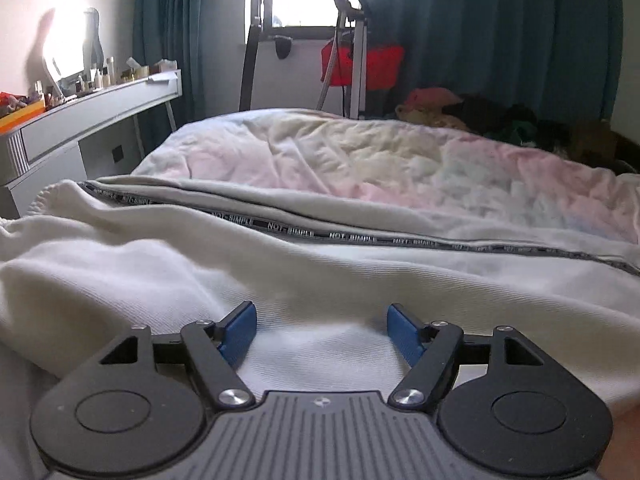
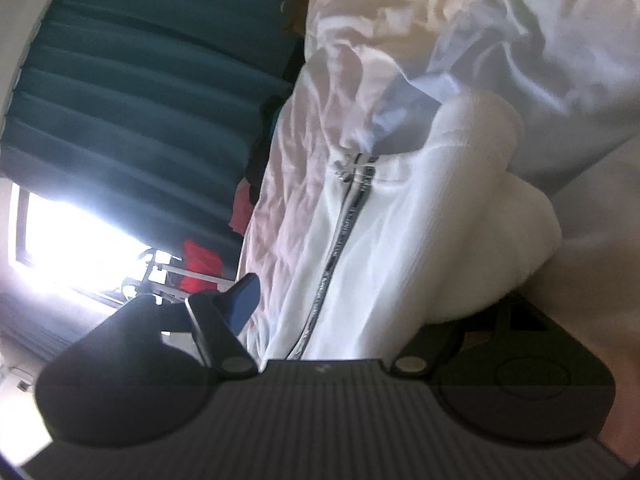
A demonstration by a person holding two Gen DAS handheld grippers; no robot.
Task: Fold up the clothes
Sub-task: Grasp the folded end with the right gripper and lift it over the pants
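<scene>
A white garment (image 1: 248,272) with a dark "NOT SIMPLE" lettered stripe (image 1: 352,237) lies spread on the bed. My left gripper (image 1: 322,330) is open, its blue pads (image 1: 240,330) wide apart just over the white cloth. In the right wrist view, which is rolled on its side, the same garment (image 2: 384,240) with its stripe (image 2: 340,236) fills the space between the fingers of my right gripper (image 2: 340,312). Its left blue pad (image 2: 244,300) stands wide of the cloth. The right finger is hidden under bunched white fabric.
The bed has a crumpled pale pink and white cover (image 1: 400,160). A pile of coloured clothes (image 1: 480,116) lies at the far right. A white dresser (image 1: 88,120) with bottles stands left. Teal curtains (image 1: 500,32), a window and a metal stand (image 1: 352,52) are behind.
</scene>
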